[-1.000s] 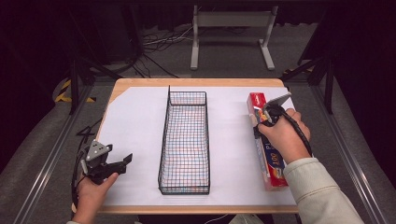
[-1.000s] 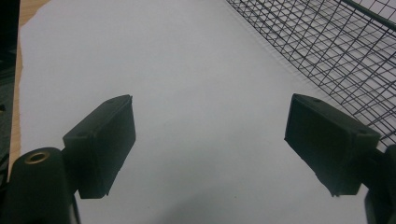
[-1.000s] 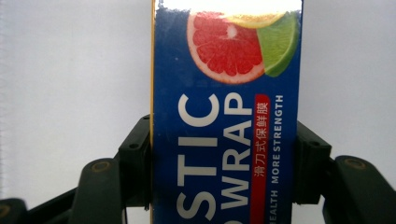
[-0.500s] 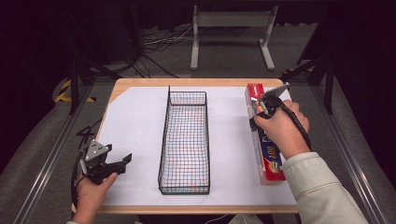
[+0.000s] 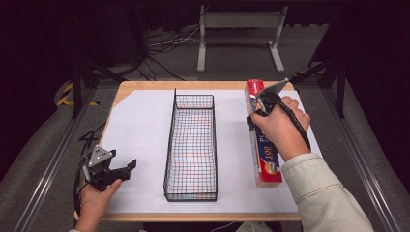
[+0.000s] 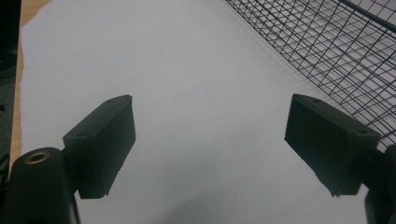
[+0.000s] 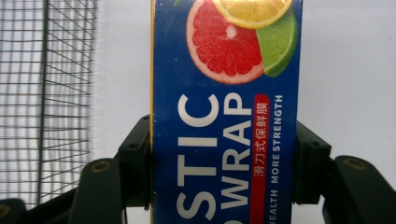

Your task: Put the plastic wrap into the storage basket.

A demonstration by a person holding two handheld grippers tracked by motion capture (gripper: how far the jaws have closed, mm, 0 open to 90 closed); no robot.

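A long red and blue plastic wrap box [image 5: 268, 159] lies lengthwise on the white sheet, right of the black wire basket [image 5: 172, 140]. My right gripper [image 5: 256, 108] is over the box's far part. In the right gripper view its jaws press both long sides of the box [image 7: 224, 116], so my right gripper [image 7: 223, 135] is shut on it. The basket's wall [image 7: 46, 93] stands to the left there. My left gripper [image 5: 126, 169] rests open near the front left corner. Between its spread jaws, my left gripper [image 6: 210, 126] has only bare white sheet, with the basket [image 6: 336, 51] at the upper right.
The white sheet [image 5: 140, 130] covers most of the wooden table [image 5: 121, 94]. A metal stand [image 5: 239, 29] and cables lie on the floor beyond the far edge. Rails run along both sides of the table.
My right gripper has moved slightly away and to the left, and the plastic wrap box has shifted with it. The left gripper has stayed in place, open.
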